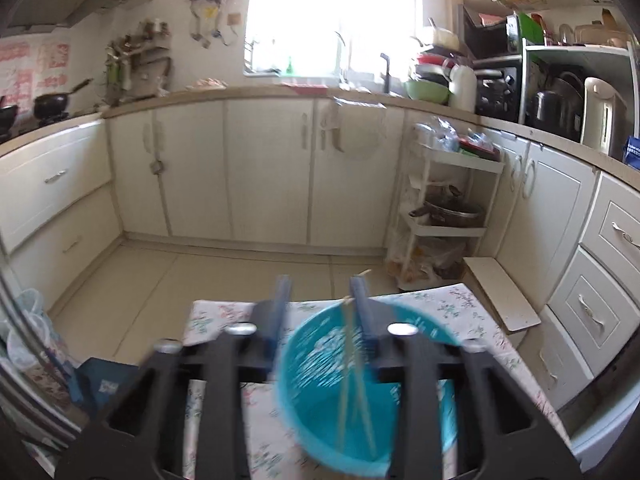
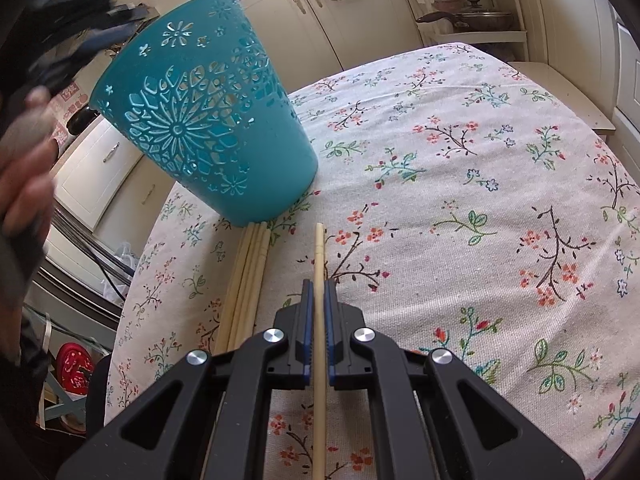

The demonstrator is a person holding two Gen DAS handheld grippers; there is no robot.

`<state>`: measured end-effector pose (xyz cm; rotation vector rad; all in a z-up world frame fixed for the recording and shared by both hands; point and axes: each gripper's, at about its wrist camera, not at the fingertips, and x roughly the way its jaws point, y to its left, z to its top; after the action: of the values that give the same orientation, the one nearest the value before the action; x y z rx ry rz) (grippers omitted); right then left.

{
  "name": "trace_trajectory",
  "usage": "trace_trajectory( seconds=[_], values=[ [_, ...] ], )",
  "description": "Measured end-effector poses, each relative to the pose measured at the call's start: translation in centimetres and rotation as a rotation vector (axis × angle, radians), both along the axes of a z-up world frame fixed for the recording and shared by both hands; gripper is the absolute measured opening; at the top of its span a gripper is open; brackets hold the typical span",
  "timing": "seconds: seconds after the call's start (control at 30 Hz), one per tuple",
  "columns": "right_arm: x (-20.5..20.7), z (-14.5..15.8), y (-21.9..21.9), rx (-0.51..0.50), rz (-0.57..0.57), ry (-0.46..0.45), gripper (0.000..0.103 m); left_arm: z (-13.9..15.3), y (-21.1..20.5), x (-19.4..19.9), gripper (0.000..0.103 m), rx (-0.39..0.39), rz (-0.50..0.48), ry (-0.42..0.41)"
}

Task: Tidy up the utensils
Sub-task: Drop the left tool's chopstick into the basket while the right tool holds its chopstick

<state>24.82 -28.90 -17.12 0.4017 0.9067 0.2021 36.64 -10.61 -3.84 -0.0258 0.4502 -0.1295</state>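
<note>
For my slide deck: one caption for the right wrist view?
Right gripper clamps one chopstick on the floral tablecloth, beside a teal cutout holder.

No writing can be read in either view. The pink sheets (image 1: 34,68) on the far left wall carry marks too blurred to make out, and the blue box (image 1: 631,152) at the far right edge shows white print too small to read.

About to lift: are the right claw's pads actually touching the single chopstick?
Touching. In the right wrist view the right claw is closed on the single chopstick, with both blue pads pressed against its sides and no gap showing.
</note>
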Motion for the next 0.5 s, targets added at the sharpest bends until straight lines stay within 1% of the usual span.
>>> trace_trajectory(
  seconds=[0.03,0.07,0.1,0.17,0.2,0.23,0.3,0.33,0.37,0.43,0.5],
  values=[
    [0.0,0.0,0.1,-0.003,0.002,0.000,0.006,0.0,0.8,-1.1,0.051,-0.002,0.019,-0.014],
    [0.0,0.1,0.1,-0.007,0.004,0.001,0.006,-0.2,2.0,-2.6,0.055,-0.005,0.045,-0.029],
    [0.0,0.1,0.2,-0.014,0.006,0.001,0.006,-0.7,2.9,-3.7,0.058,-0.003,0.066,-0.031],
    [0.0,0.2,0.4,-0.025,0.013,0.004,0.007,-2.3,4.6,-5.2,0.065,0.004,0.103,-0.004],
    [0.0,0.2,0.4,-0.029,0.016,0.004,0.007,-4.0,5.4,-5.5,0.066,0.015,0.110,0.042],
    [0.0,0.2,0.6,-0.039,0.019,0.005,0.007,-5.1,5.6,-5.6,0.066,0.026,0.110,0.074],
    [0.0,0.3,1.0,-0.069,0.027,0.001,0.007,-9.0,6.4,-5.2,0.066,0.059,0.115,0.193],
    [0.0,0.4,1.4,-0.103,0.036,-0.002,0.007,-10.7,6.6,-5.0,0.066,0.067,0.111,0.245],
    [-0.1,0.6,1.9,-0.154,0.046,-0.004,0.005,-11.9,6.7,-4.9,0.066,0.073,0.109,0.279],
    [-0.3,0.8,2.6,-0.232,0.065,-0.004,0.005,-13.8,6.9,-4.7,0.066,0.078,0.105,0.334],
    [-0.6,1.0,3.2,-0.282,0.078,-0.004,0.005,-15.3,6.8,-4.5,0.067,0.077,0.087,0.402]
  ],
)
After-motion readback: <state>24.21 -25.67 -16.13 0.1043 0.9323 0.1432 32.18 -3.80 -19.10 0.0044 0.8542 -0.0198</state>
